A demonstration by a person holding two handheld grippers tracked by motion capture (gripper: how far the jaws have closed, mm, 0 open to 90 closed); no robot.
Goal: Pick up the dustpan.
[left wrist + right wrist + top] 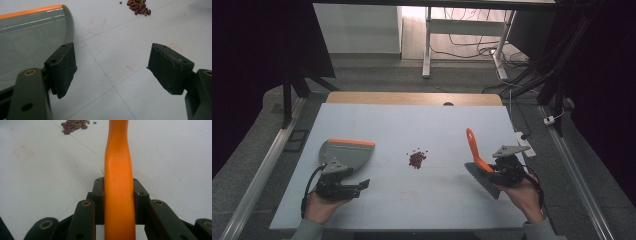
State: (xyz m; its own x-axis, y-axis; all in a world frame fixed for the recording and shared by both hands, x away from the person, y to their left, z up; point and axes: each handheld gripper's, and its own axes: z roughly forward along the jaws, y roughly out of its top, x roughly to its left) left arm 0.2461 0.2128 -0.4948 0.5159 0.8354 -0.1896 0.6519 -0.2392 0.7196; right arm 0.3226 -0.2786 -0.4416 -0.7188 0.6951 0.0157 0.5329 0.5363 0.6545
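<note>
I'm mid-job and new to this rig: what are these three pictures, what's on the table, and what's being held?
No robot arm here: a person holds a two-fingered gripper in each hand. The high view looks down on the white table from overhead; the other two views come from cameras riding on each gripper. On the table lie a grey dustpan with an orange edge and a small pile of red beans. The right gripper is shut on the orange handle of a brush, bristles low near the table. The left gripper is open, with nothing between its fingers, next to the dustpan.
</note>
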